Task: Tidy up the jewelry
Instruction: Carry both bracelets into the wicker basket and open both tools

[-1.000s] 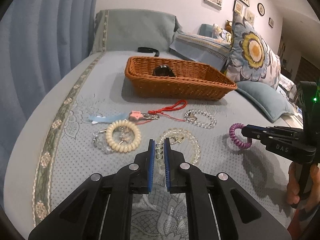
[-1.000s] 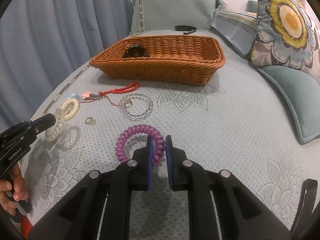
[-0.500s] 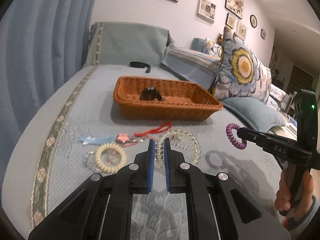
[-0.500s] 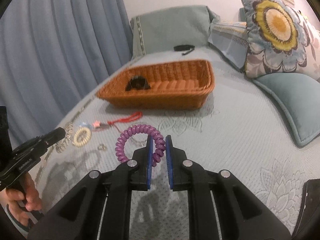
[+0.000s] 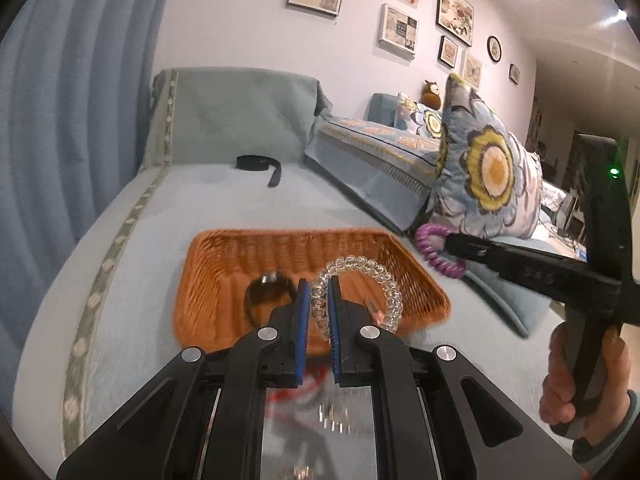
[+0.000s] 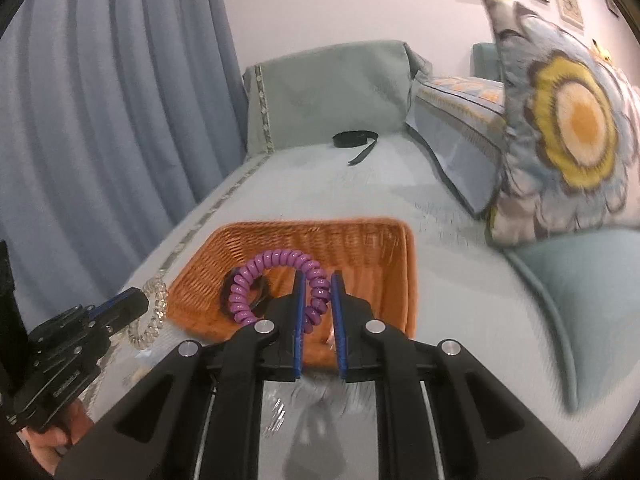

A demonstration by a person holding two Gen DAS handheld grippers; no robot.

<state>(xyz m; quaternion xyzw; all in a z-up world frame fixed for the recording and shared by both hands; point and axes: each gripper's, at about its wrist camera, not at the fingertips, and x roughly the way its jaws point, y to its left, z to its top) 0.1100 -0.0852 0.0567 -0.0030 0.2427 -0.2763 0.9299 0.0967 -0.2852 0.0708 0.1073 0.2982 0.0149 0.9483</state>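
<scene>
Here left claw point(image 5: 318, 300) clamps clear bracelet point(image 5: 362, 286), right claw point(image 6: 317, 300) purple coil point(image 6: 276, 284).

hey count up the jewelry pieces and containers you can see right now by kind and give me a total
Clear bead bracelet, held in the left gripper: 1
Purple coil bracelet, held in the right gripper: 1
Dark band lying in the basket: 1
Wicker basket: 1
Total: 4
</scene>
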